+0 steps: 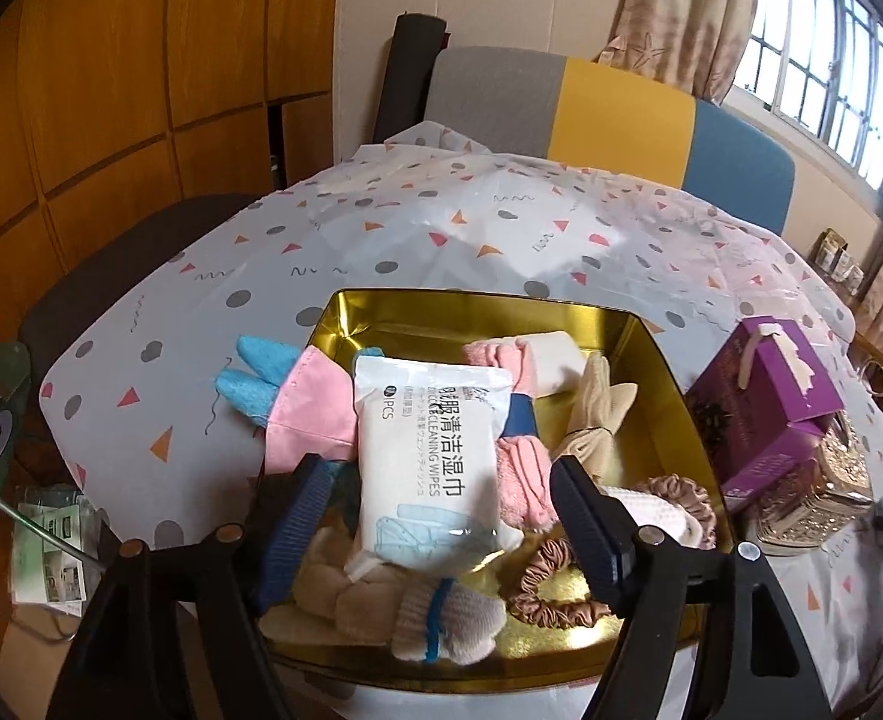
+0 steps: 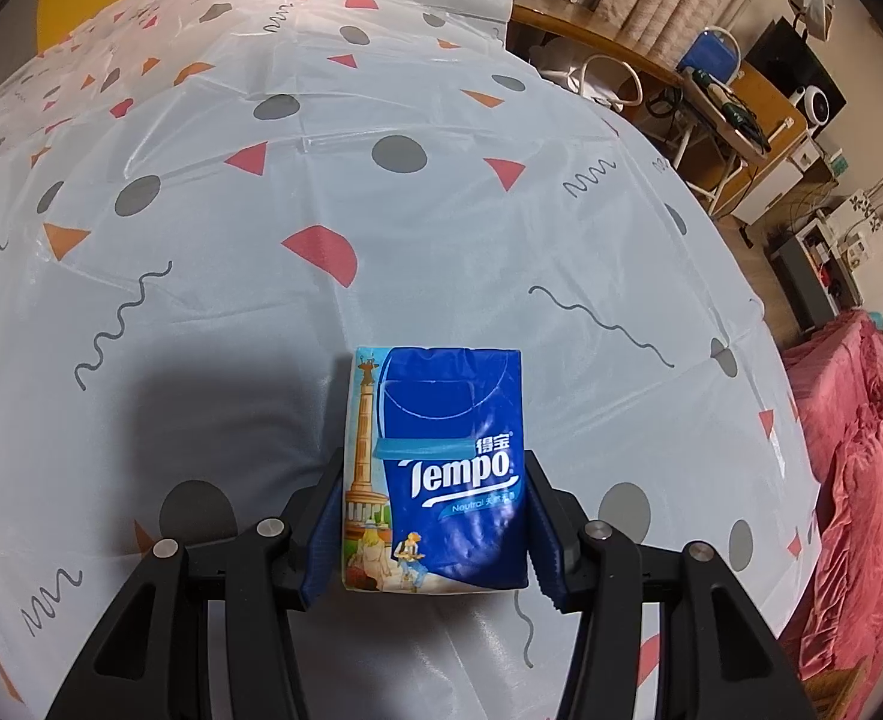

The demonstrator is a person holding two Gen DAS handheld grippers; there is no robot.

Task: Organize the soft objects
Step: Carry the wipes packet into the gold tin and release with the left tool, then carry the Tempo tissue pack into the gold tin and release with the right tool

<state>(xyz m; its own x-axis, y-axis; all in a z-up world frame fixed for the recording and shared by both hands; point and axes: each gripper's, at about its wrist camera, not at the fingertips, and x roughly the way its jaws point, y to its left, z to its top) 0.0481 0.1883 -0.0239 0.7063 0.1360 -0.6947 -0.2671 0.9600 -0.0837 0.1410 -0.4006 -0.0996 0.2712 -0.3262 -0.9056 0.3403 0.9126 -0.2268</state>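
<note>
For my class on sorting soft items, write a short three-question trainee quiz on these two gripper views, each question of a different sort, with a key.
1. True or false: the right gripper is shut on the blue Tempo tissue pack.
2. Multiple choice: the white cleaning-wipes pouch lies (A) on the patterned tablecloth, (B) in the gold metal tin, (C) on the purple cardboard box.
3. Fill in: the left gripper fingers stand ___ either side of the pouch, not pressing it.

Key: 1 true; 2 B; 3 open.
</note>
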